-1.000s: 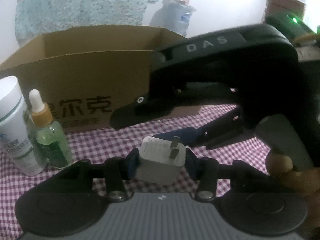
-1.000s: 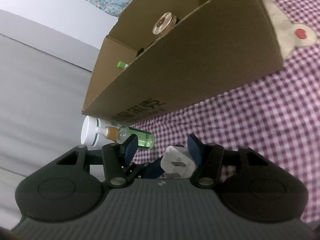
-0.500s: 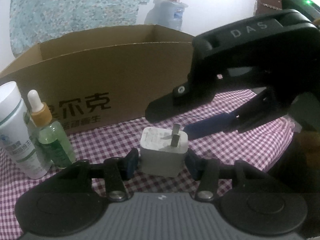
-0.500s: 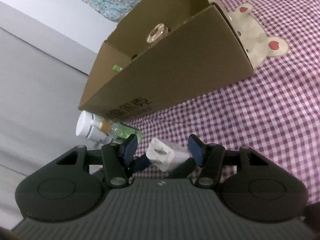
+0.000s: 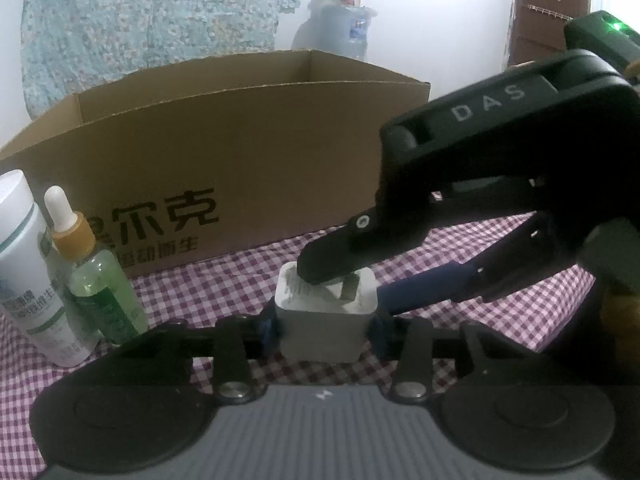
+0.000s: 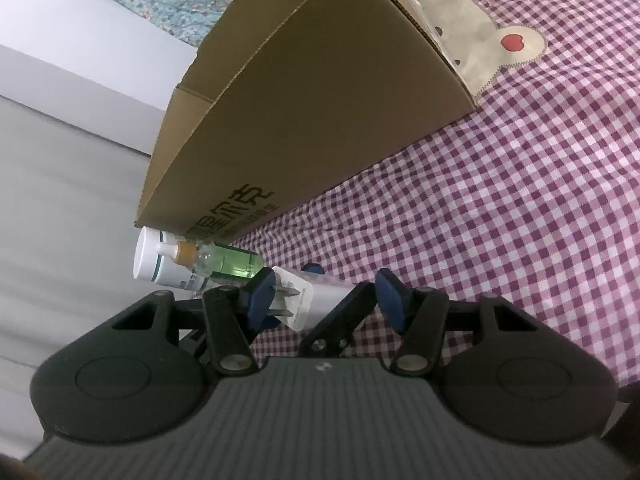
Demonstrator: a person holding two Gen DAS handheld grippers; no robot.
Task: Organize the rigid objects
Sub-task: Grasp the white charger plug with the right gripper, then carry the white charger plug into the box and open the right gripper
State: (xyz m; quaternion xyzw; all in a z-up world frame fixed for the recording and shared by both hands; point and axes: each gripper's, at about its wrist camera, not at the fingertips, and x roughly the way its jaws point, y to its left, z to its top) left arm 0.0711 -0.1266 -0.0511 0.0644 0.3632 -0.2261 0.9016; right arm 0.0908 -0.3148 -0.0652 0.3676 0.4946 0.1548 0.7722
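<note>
A white tube (image 5: 24,272) and a green dropper bottle (image 5: 100,280) stand by the cardboard box's (image 5: 248,152) left end on the checked cloth (image 6: 500,208). The left hand-held gripper (image 5: 326,326) now clamps the white plug adapter (image 5: 326,320), loose half a second ago. The right hand-held gripper (image 6: 324,294), jaws apart, has closed in over its prongs.

The left gripper (image 5: 326,326) points level and forward, its blue pads pressed against something held between them. The right gripper (image 5: 352,284) reaches in from the right, rolled sideways, jaws spread wide with one finger (image 5: 332,264) above and one below.
</note>
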